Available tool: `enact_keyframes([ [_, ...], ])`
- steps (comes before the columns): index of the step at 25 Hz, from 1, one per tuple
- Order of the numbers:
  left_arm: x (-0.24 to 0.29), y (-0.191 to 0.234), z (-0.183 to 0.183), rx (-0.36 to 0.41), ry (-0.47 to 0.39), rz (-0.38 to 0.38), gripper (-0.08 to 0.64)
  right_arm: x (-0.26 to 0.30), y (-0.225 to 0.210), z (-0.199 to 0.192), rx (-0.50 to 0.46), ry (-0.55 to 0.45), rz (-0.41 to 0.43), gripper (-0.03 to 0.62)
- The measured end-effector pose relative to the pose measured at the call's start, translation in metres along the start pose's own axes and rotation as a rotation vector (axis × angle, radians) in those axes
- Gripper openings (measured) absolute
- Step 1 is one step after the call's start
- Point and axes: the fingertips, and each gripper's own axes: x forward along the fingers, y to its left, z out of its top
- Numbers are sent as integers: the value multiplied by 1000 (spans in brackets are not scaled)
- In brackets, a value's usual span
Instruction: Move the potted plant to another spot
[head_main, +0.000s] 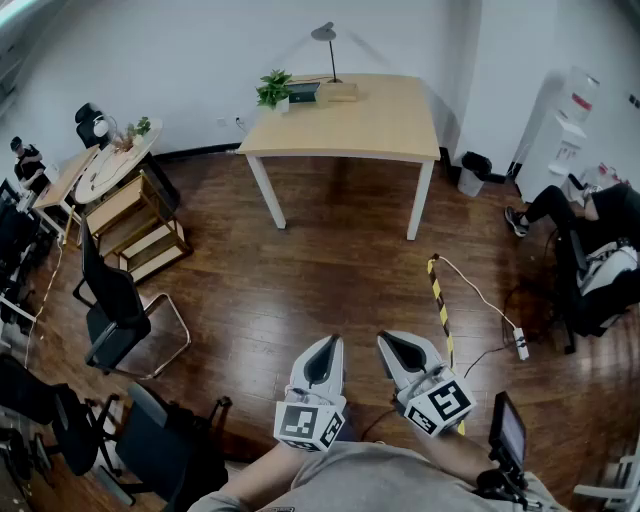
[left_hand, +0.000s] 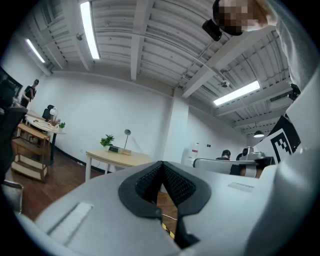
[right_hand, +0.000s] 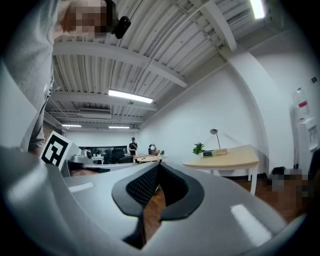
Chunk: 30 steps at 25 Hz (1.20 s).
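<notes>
The potted plant (head_main: 273, 89), green and leafy in a small white pot, stands at the far left corner of a light wooden table (head_main: 380, 125) across the room. A desk lamp (head_main: 325, 38) and a flat box stand beside it. The plant (left_hand: 106, 141) appears small and distant in the left gripper view, and the plant (right_hand: 199, 148) shows likewise in the right gripper view. My left gripper (head_main: 327, 343) and right gripper (head_main: 393, 341) are held side by side close to my body, far from the table. Both point level towards it, and both are shut with nothing between their pads.
Dark wood floor lies between me and the table. Black office chairs (head_main: 115, 305) and a wooden shelf (head_main: 140, 228) stand at the left. A yellow-black floor strip (head_main: 440, 300) and a power strip (head_main: 520, 345) lie at the right, near a seated person (head_main: 590, 225). A bin (head_main: 473, 172) stands by the table.
</notes>
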Motion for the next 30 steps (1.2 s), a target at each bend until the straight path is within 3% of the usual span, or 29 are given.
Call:
enact_keyframes([
  [6, 69, 81, 16, -35, 14, -34, 0, 100, -35, 3, 23, 40, -27, 6],
  [14, 159, 177, 56, -32, -5, -80, 0, 225, -80, 25, 16, 19, -80, 6],
  [23, 242, 235, 59, -13, -9, -58, 0, 308, -140, 17, 28, 6, -67, 6],
  [30, 362, 276, 65, 18, -29, -19, 0, 396, -238, 35, 14, -20, -13, 6],
])
